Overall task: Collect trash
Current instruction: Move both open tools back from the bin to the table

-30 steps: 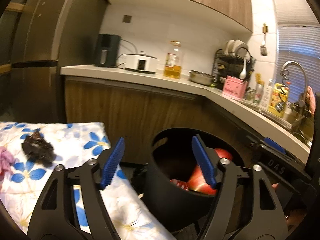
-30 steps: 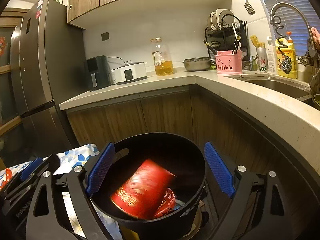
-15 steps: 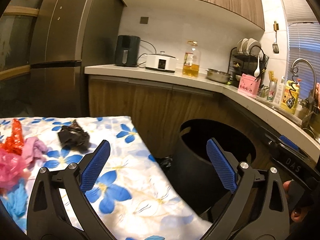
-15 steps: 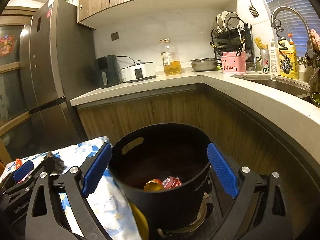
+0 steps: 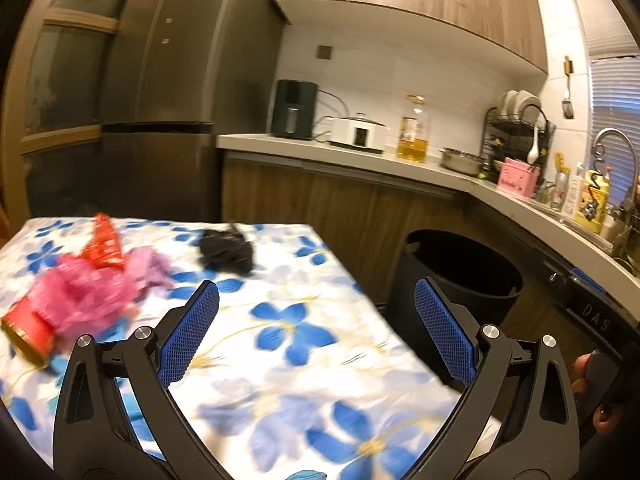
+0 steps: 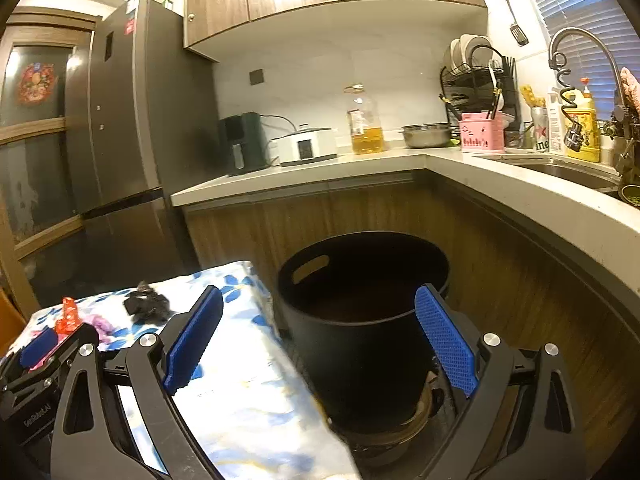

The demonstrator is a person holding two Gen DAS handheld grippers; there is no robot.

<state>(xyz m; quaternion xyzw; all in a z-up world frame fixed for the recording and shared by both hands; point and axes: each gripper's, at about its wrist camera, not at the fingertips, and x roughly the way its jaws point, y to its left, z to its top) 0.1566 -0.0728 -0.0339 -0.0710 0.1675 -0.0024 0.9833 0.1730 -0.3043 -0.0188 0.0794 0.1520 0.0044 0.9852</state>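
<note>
**Cups are in the bin, now you're swinging back for the rest**

So a second ago both your grippers were hanging right over the black bin (image 6: 362,312) with red cups dropping in. Now the left wrist view has swept off it and back over the table with the floral cloth (image 5: 288,364). The bin sits off to the right of your left gripper (image 5: 316,334), past the right jaw, and from here its inside just looks dark. That drop looks done to me, and you're on to the next pickup.

The left jaws have just been opening and are now spread wide with nothing between them, only tablecloth showing in the gap. Same for the right gripper (image 6: 318,338): jaws wide apart, empty, with the bin straight ahead between and beyond them.

What's left on the table is all ahead and to the left of the left jaw:
- a crumpled black wrapper (image 5: 228,250), nearest the gap, slightly left of centre and further out
- a pink plastic bag (image 5: 88,292) bunched up, well left
- a red cup (image 5: 28,330) lying on its side at the far left, touching the pink stuff
- a red wrapper (image 5: 104,240) behind the pink pile

Pose: the left gripper is tilted a bit downward across the tabletop, held level without roll. It's blurry, so you're mid-swing. The right one hangs back by the bin.
</note>
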